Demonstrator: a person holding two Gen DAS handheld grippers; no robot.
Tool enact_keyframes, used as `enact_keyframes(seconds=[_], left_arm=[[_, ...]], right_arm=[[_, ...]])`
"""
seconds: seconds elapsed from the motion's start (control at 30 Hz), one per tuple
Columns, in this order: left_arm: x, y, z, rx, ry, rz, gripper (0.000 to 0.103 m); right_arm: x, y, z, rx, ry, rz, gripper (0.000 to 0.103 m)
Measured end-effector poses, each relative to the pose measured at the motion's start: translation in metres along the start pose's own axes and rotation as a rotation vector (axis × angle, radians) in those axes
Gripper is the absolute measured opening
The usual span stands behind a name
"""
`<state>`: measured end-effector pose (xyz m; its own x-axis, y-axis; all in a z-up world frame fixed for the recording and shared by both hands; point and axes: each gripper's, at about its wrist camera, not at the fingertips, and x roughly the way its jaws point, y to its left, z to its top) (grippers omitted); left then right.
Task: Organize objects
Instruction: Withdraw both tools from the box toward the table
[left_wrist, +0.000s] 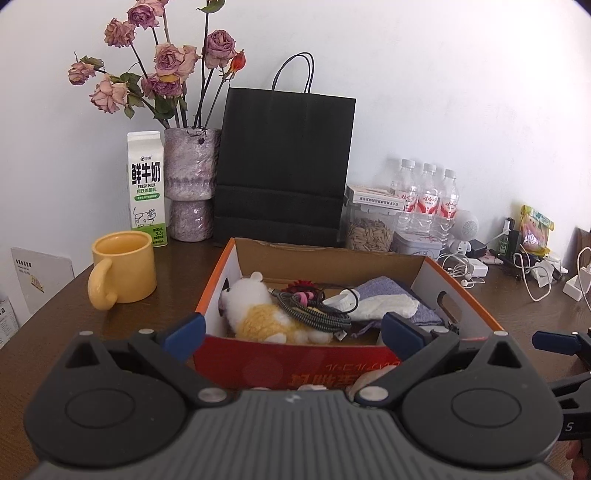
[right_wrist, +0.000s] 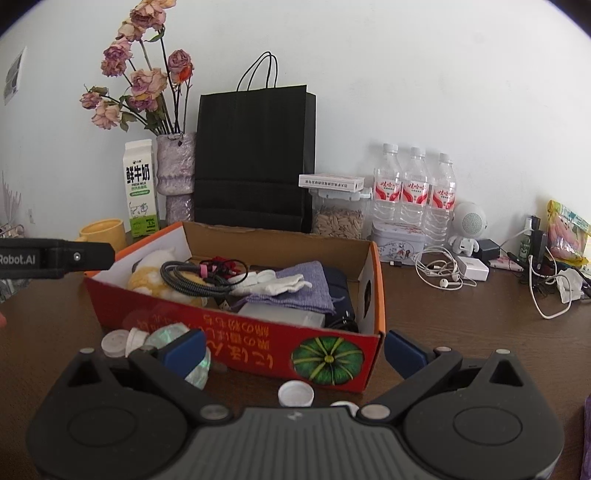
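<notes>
A red and orange cardboard box (left_wrist: 295, 365) stands on the brown table, just beyond my left gripper (left_wrist: 293, 334), which is open with nothing between its blue pads. Inside the box lie a white and yellow plush toy (left_wrist: 258, 314), a coiled braided cable (left_wrist: 314, 310) and a purple cloth (left_wrist: 391, 291). My right gripper (right_wrist: 295, 350) is open before the box's (right_wrist: 258, 343) long side with nothing held. White bottle caps (right_wrist: 295, 393) and a crumpled clear wrapper (right_wrist: 173, 332) lie on the table by its fingers. The left gripper's finger (right_wrist: 55, 256) shows at the left edge.
Behind the box stand a yellow mug (left_wrist: 122, 266), a milk carton (left_wrist: 146, 188), a vase of dried roses (left_wrist: 190, 184), a black paper bag (left_wrist: 284, 166), a seed jar (left_wrist: 369, 229) and three water bottles (left_wrist: 428, 195). Earphones, chargers and cables (right_wrist: 461, 269) crowd the right.
</notes>
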<state>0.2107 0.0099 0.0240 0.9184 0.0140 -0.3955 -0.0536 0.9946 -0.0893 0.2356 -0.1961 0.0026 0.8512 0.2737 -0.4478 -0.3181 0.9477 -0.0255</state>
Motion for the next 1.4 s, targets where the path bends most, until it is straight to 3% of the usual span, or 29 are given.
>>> enact_keyframes(seconds=[0.5,0.6,0.7,0.87,0.93,1.4], left_arm=[[-0.015,0.028,-0.042,0.043,0.104,0.057,0.103],[-0.011,0.033,-0.048,0.046,0.129,0.073,0.103],[-0.005,0.037,-0.053,0.048,0.149,0.083,0.103],[0.008,0.041,-0.06,0.037,0.193,0.09,0.103],[0.012,0.042,-0.061,0.028,0.208,0.084,0.103],[0.054,0.038,-0.057,0.057,0.281,0.09,0.103]], right_arm=[[-0.005,0.001,-0.051,-0.022,0.168,-0.009,0.102],[0.0,0.002,-0.054,-0.019,0.187,-0.003,0.098],[0.004,0.004,-0.055,-0.015,0.197,0.004,0.086],[0.008,0.005,-0.057,0.012,0.201,0.056,0.037],[0.008,0.007,-0.057,0.005,0.193,0.065,0.027],[0.0,0.003,-0.057,0.038,0.121,0.032,0.021]])
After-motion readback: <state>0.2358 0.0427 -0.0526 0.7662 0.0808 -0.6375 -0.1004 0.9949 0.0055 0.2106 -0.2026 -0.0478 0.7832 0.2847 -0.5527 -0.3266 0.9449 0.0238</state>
